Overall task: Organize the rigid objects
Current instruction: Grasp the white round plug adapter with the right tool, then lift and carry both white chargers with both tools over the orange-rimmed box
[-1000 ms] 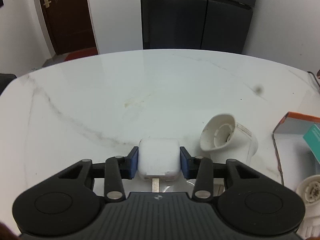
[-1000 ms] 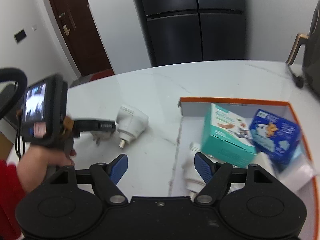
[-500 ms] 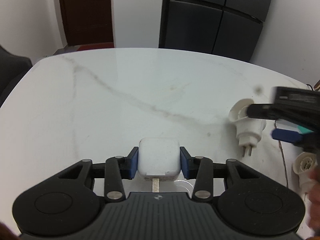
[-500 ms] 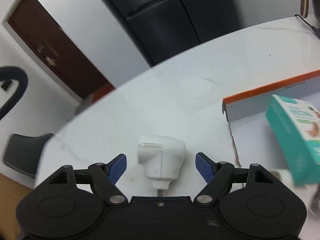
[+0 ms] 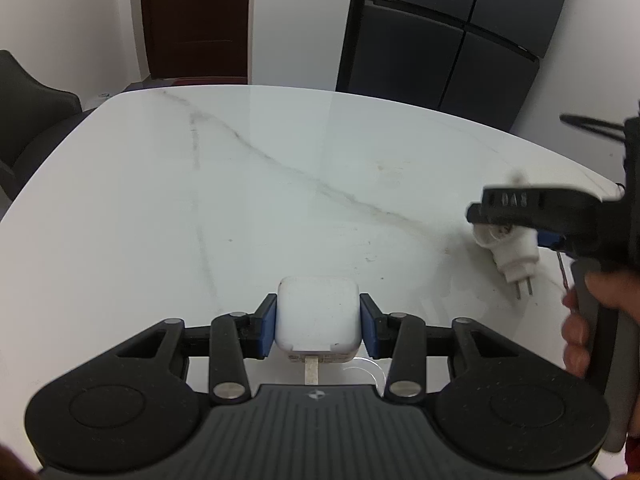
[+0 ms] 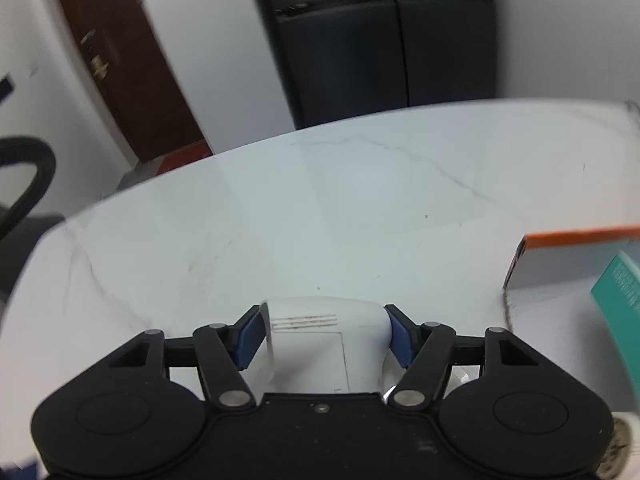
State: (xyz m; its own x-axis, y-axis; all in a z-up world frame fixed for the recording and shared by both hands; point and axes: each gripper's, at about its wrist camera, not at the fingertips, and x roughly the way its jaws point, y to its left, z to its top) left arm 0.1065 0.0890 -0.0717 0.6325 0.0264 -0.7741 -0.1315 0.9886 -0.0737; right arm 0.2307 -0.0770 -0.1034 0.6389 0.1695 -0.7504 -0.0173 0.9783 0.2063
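Observation:
My left gripper [image 5: 319,328] is shut on a white square charger [image 5: 318,316], held just above the white marble table [image 5: 240,184], its metal prong pointing back at the camera. In the right wrist view my right gripper [image 6: 325,336] is closing its jaws on a white plug adapter [image 6: 320,344], and both blue pads touch its sides. The left wrist view shows that adapter [image 5: 516,256] lying on the table at the right, its two pins toward me, with the right gripper [image 5: 508,232] around it and a person's hand [image 5: 580,320] on the handle.
An orange-rimmed box [image 6: 580,238] stands at the right with a teal carton [image 6: 620,300] inside. A dark chair [image 5: 24,112] is beyond the table's left edge, and a black fridge [image 5: 440,40] and a brown door are behind.
The right gripper came left and down from the box to the plug adapter and closed its jaws onto it. The left gripper carried the charger leftward, away from the adapter.

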